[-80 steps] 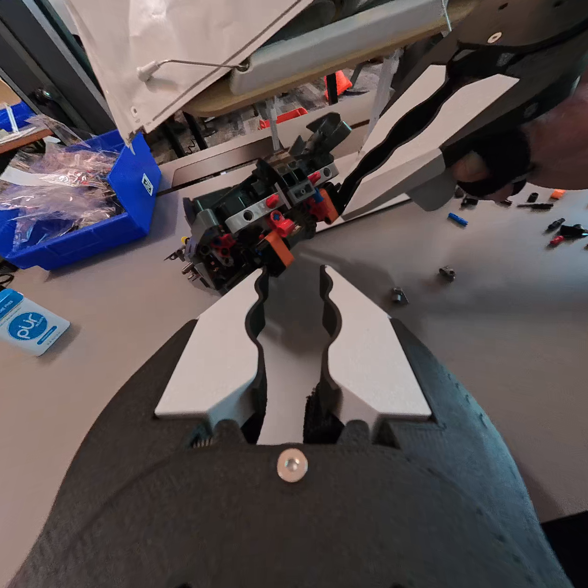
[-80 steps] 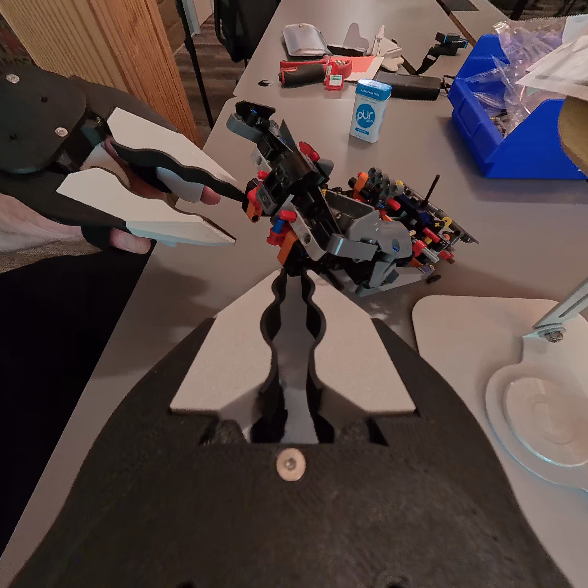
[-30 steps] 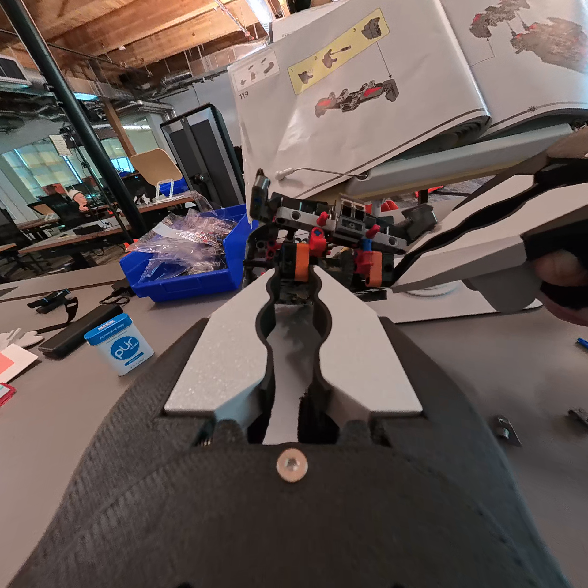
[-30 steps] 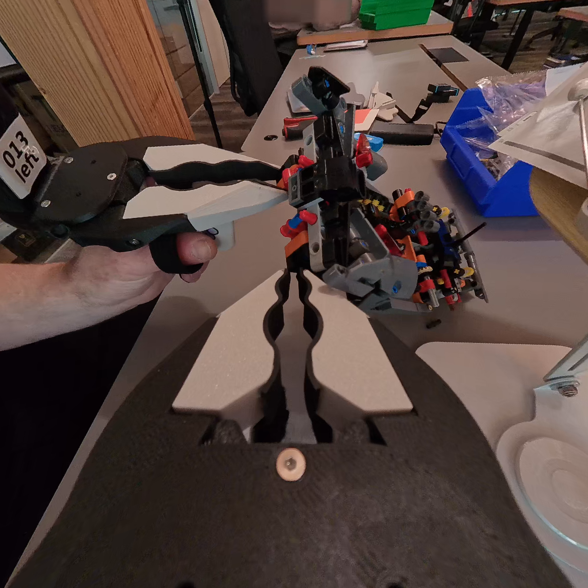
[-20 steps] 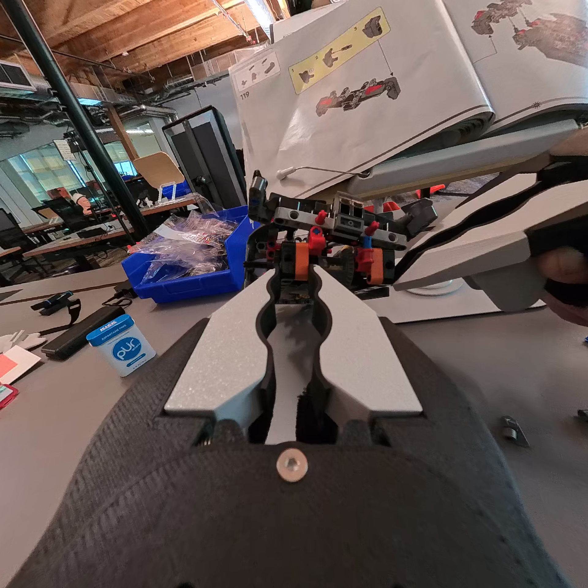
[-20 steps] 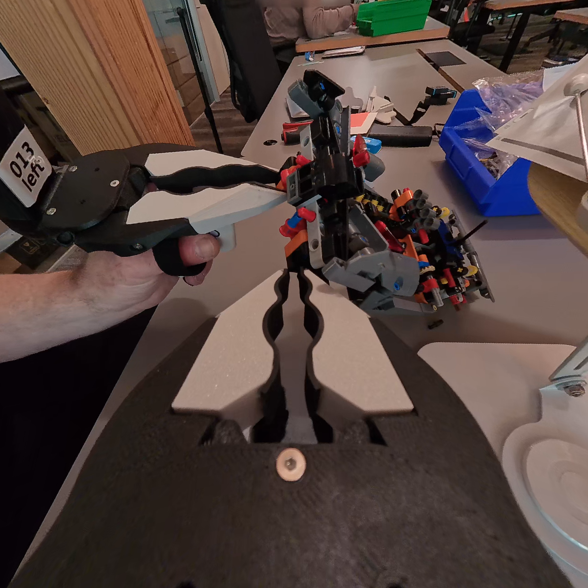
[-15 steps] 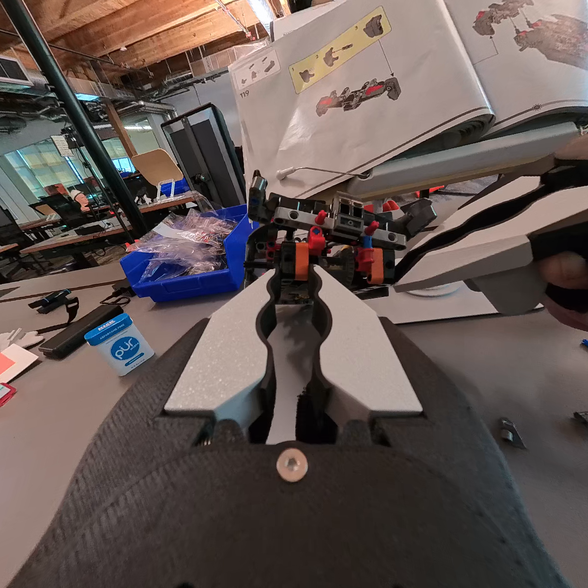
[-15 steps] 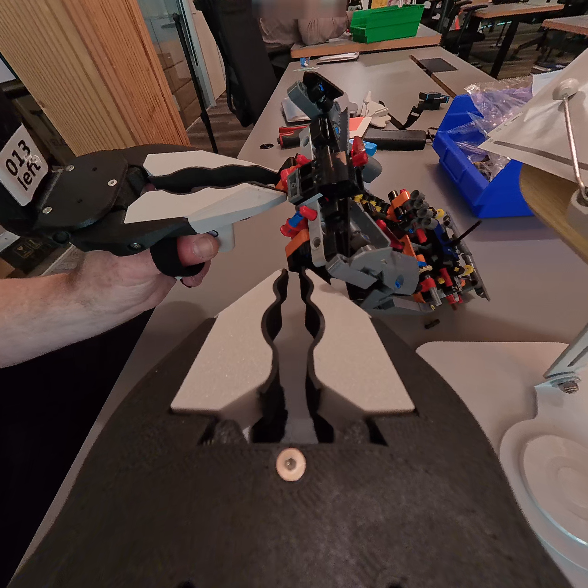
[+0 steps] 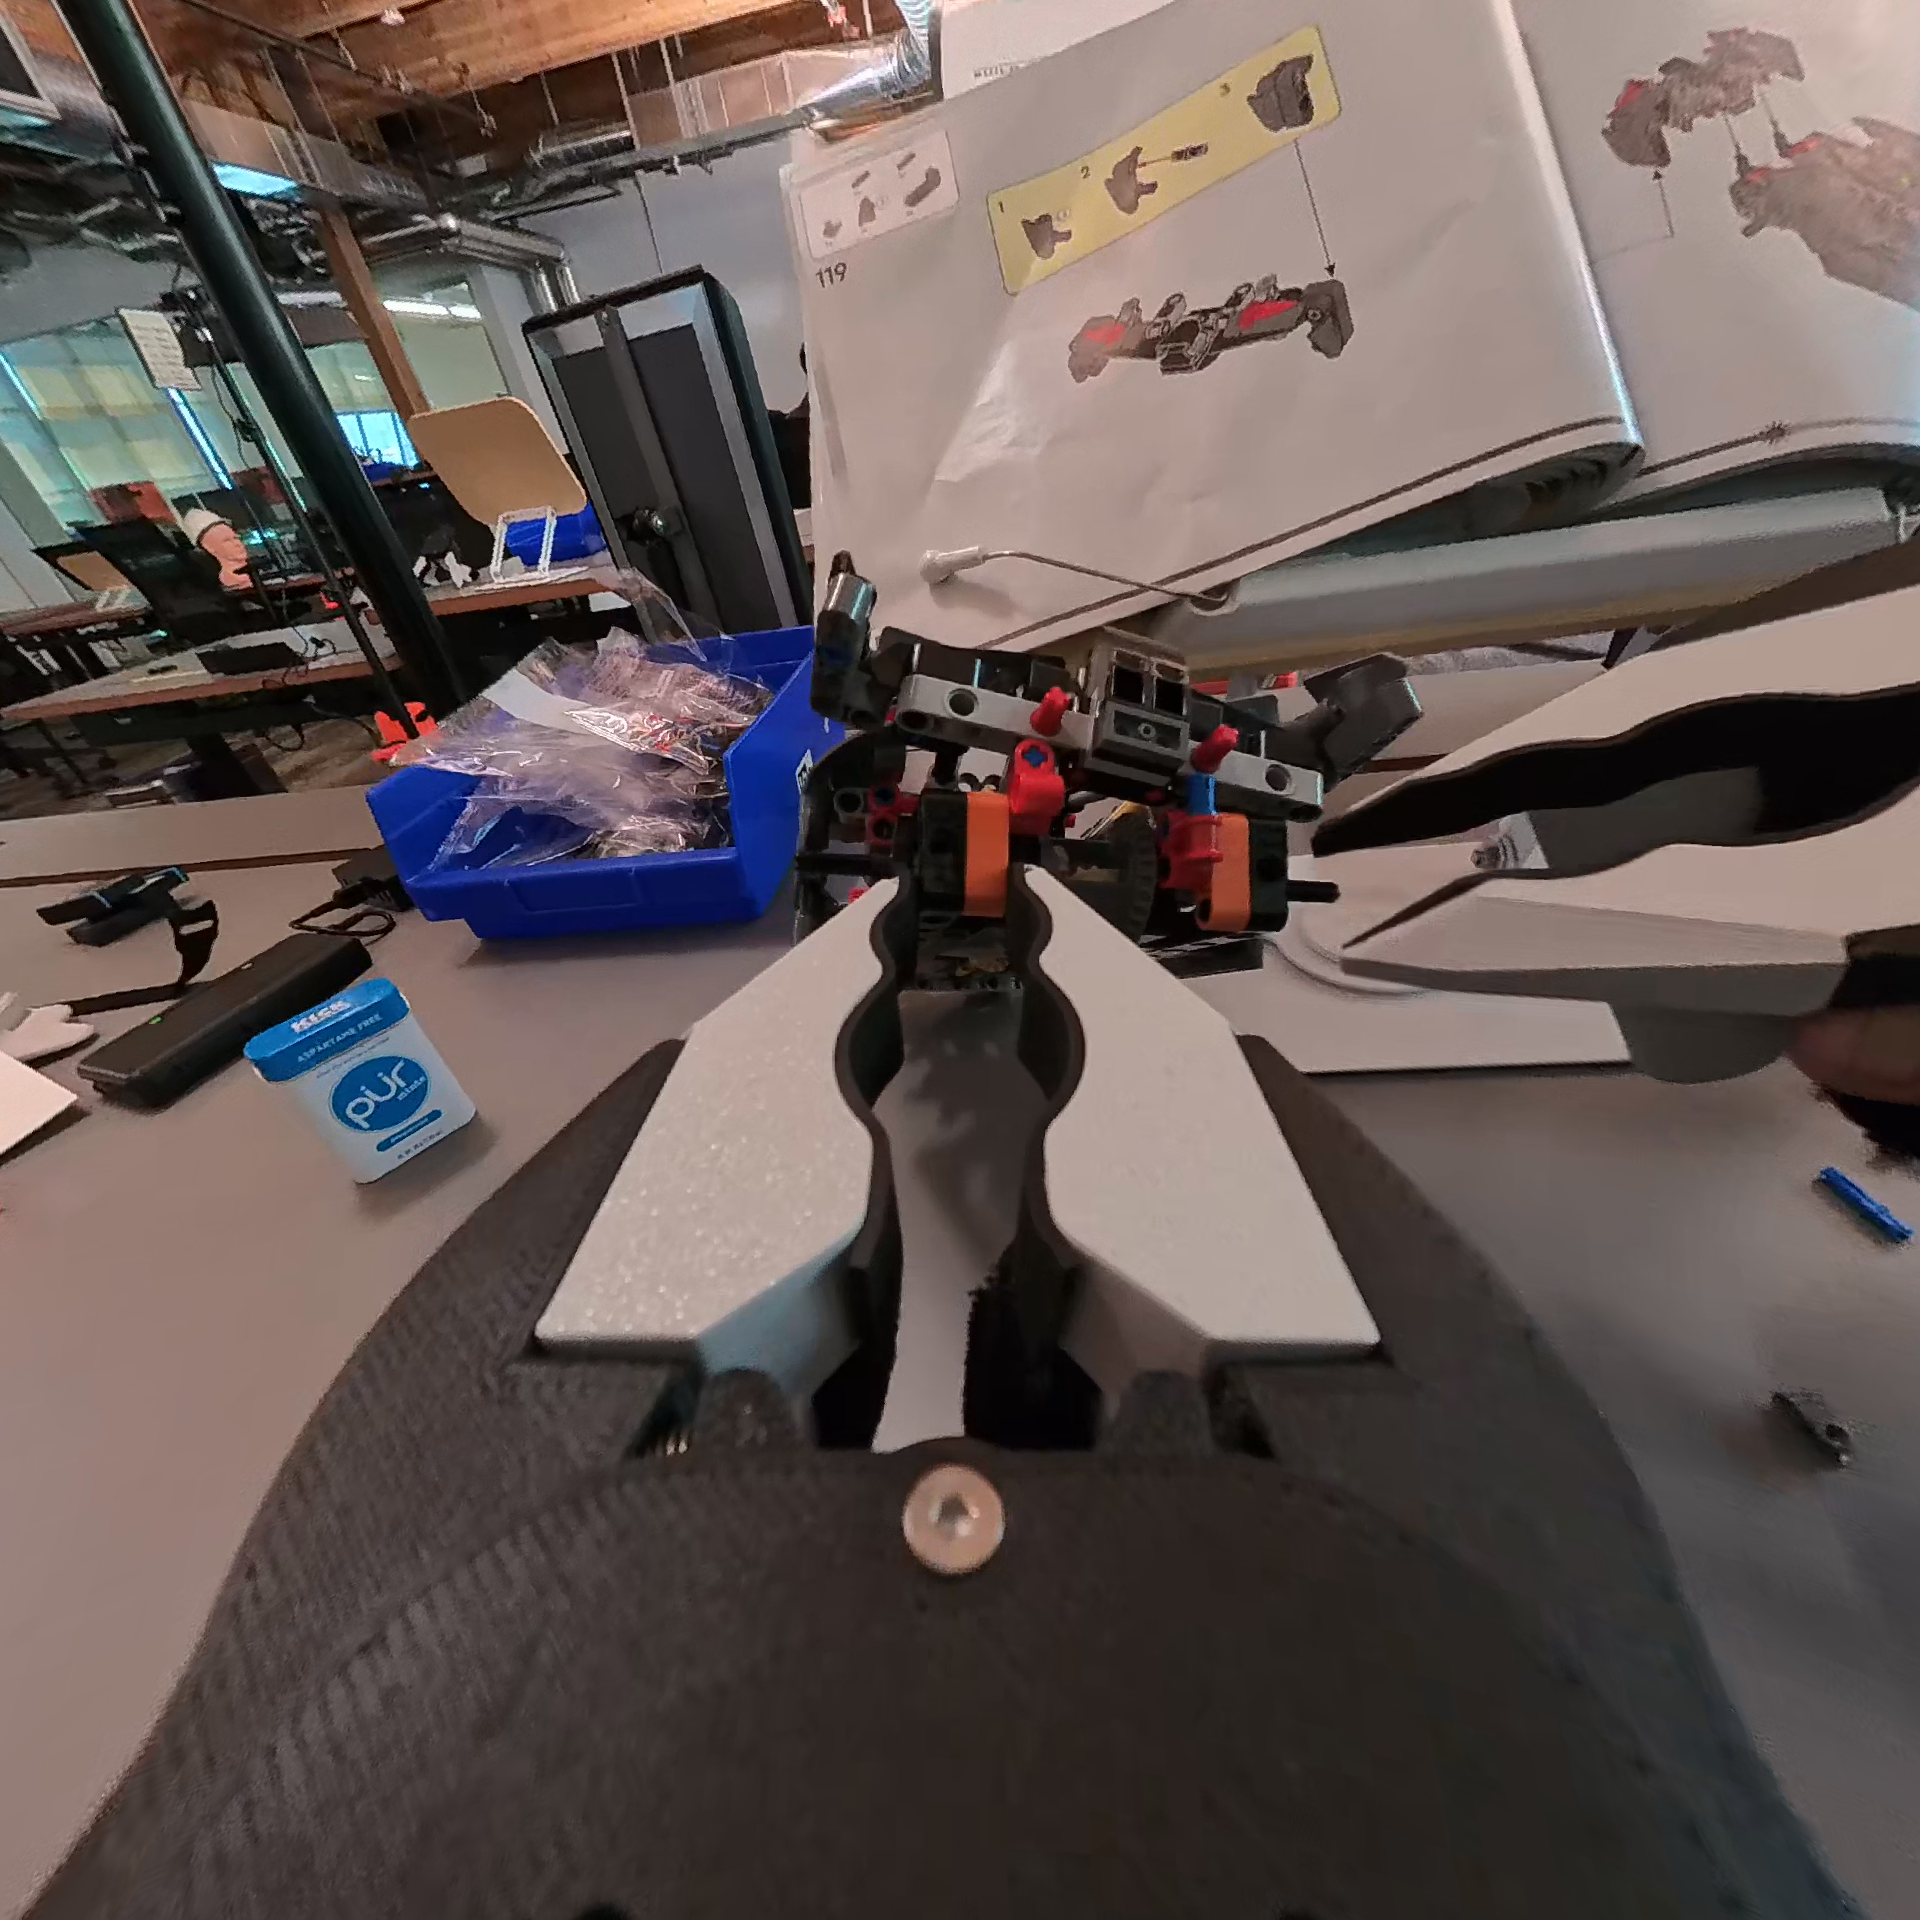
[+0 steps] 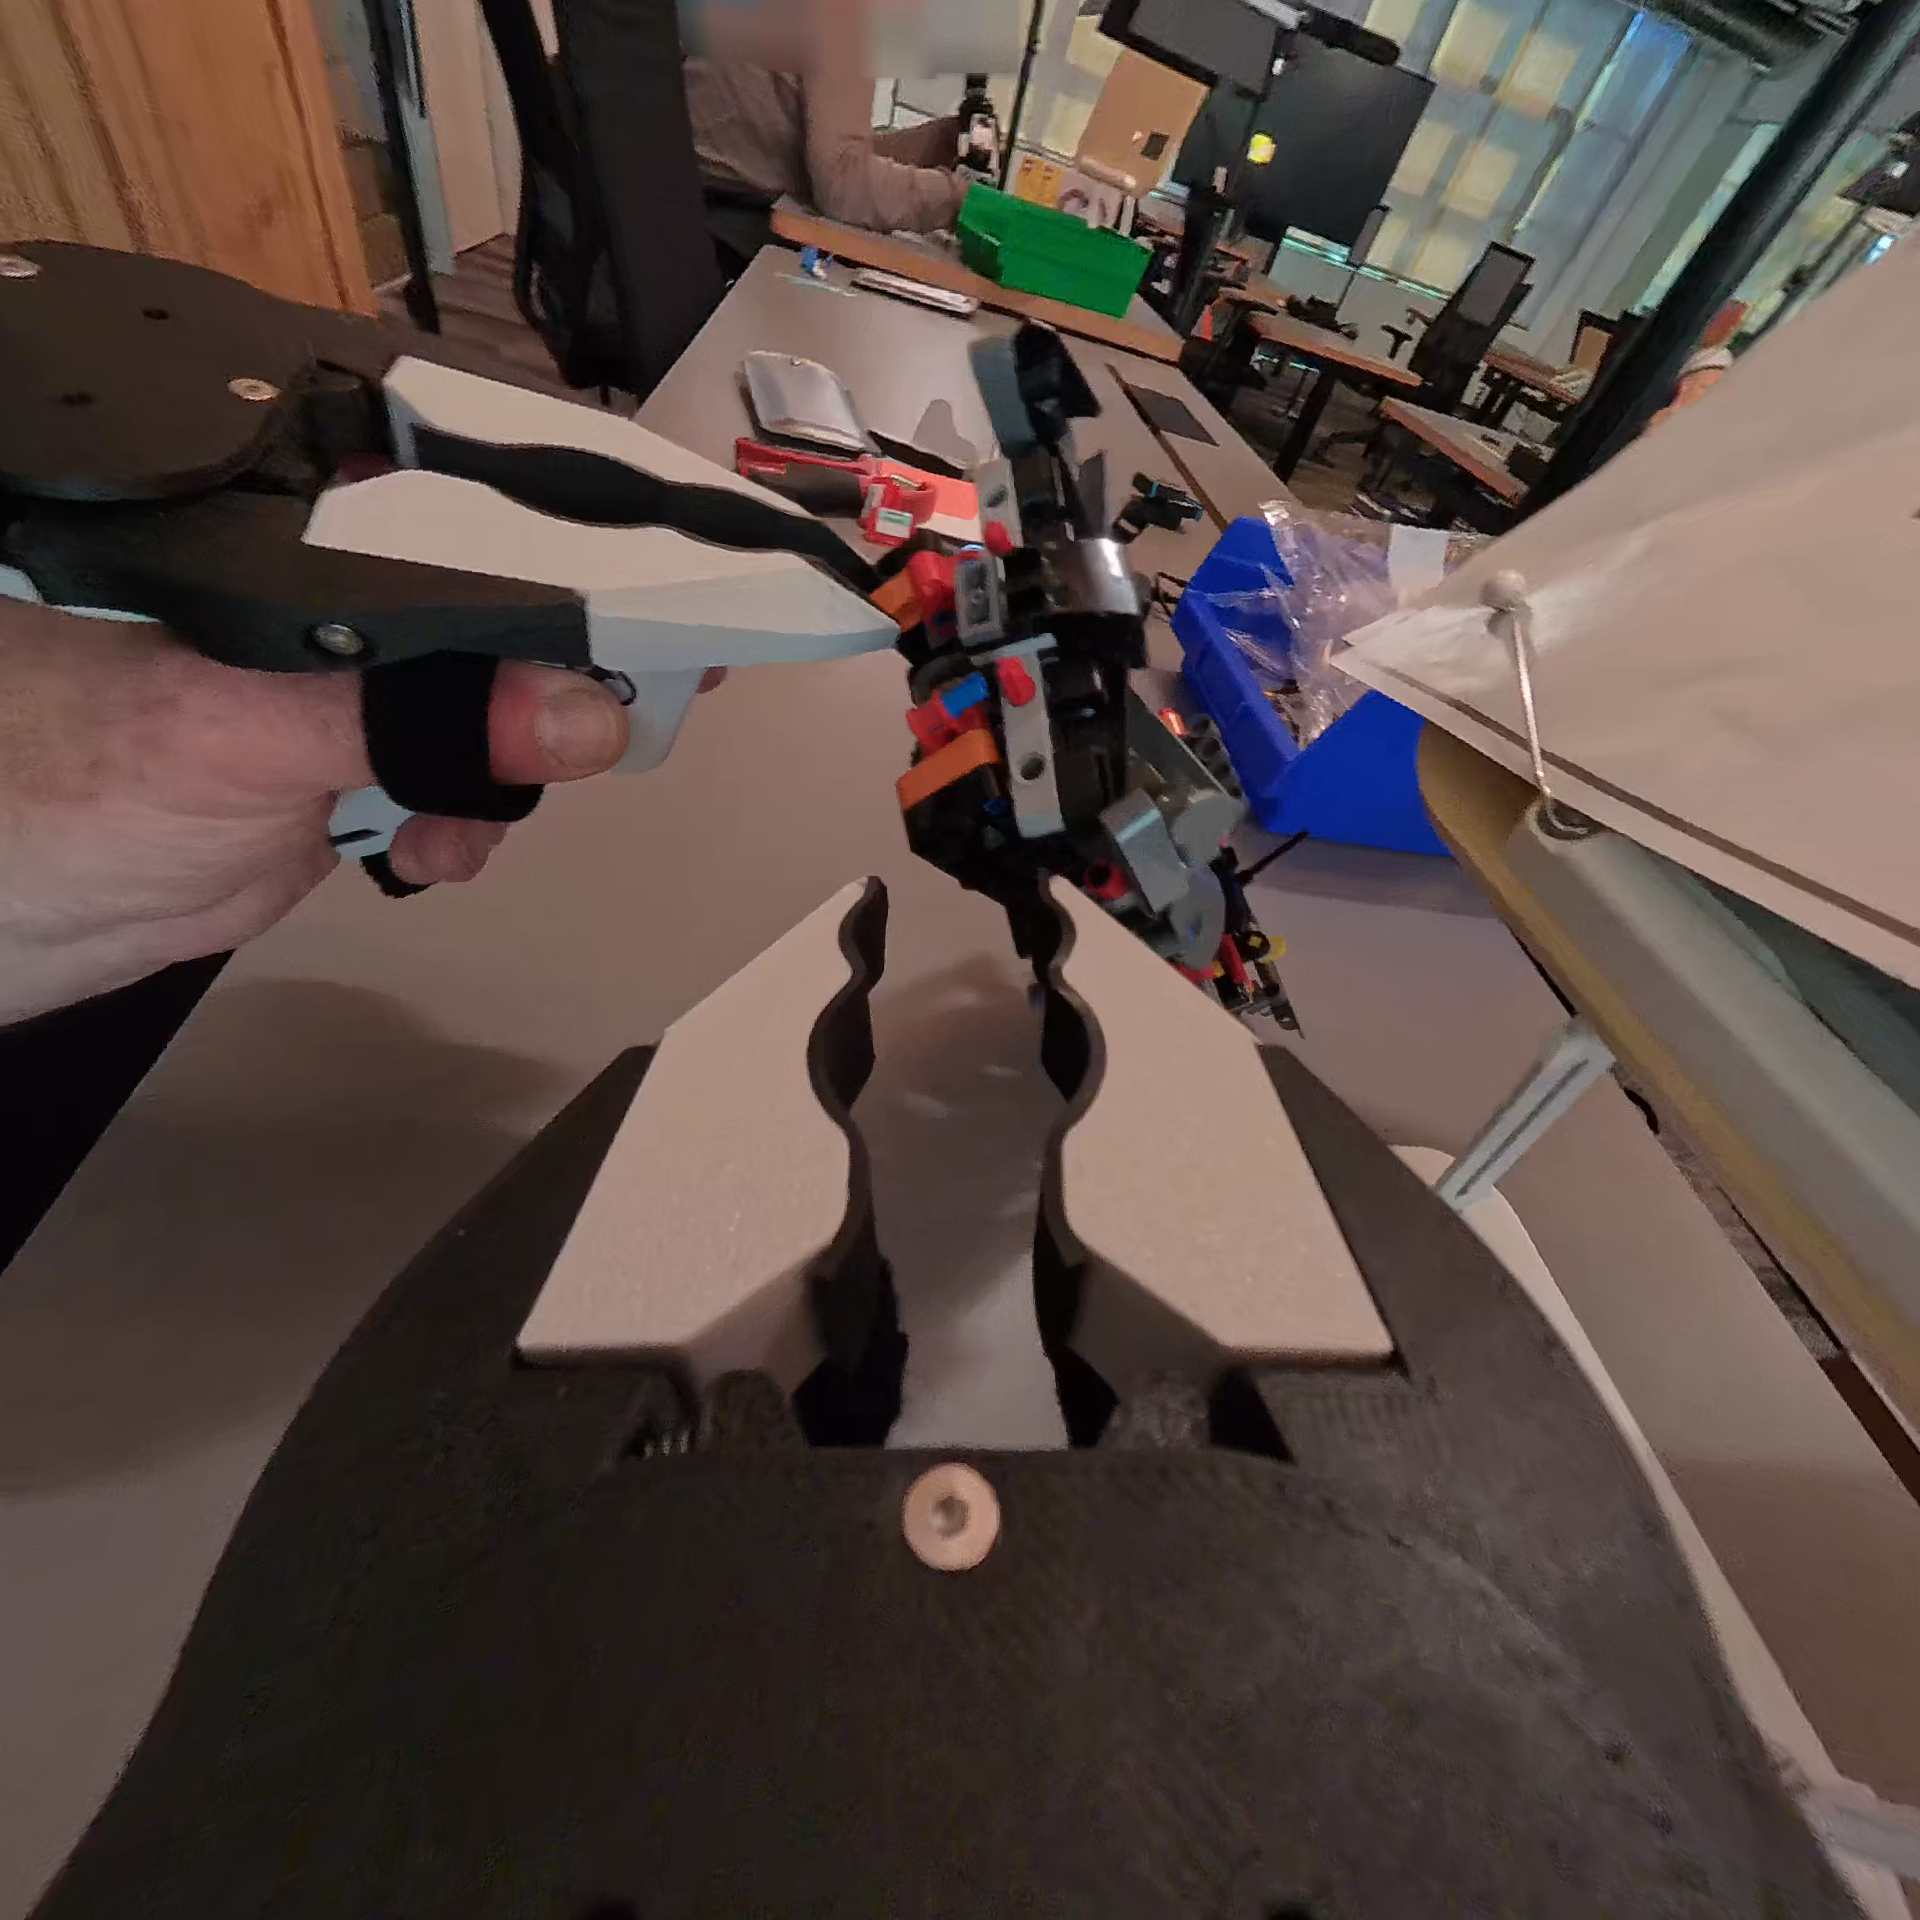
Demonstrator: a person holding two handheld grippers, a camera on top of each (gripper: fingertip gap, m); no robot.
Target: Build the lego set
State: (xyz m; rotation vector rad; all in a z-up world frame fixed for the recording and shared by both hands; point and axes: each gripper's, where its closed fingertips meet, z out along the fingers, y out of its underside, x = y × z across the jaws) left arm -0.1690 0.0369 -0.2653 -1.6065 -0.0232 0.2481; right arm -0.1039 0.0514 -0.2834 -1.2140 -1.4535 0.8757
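Note:
My left gripper [image 9: 961,899] is shut on a Lego sub-assembly [image 9: 1081,769] of black, grey, red and orange parts, and holds it above the grey table by an orange-and-black block. In the right wrist view it [image 10: 868,613] comes in from the left, in a hand, with the assembly [image 10: 1023,707] standing upright. My right gripper [image 10: 958,899] is open and empty, its fingertips just below the assembly's lower end. In the left wrist view it [image 9: 1330,899] sits just right of the assembly. A larger Lego build [image 10: 1236,956] lies on the table behind.
A blue bin [image 9: 603,883] of plastic parts bags stands at the back left. An open instruction booklet [image 9: 1247,343] rests on a stand with a white base [image 9: 1455,1039]. A mint tin [image 9: 364,1081], a black device [image 9: 223,1018], a blue pin [image 9: 1865,1216] and a dark piece [image 9: 1813,1439] lie on the table. One gripper's finger ends stand about 7 cm off the other's. From the right gripper's tips to the dark piece [image 9: 1813,1439] is close to 20 cm.
My right gripper has opened wider at the assembly's lower end and its view has swung upward. My left gripper keeps its hold, and the assembly has barely moved.

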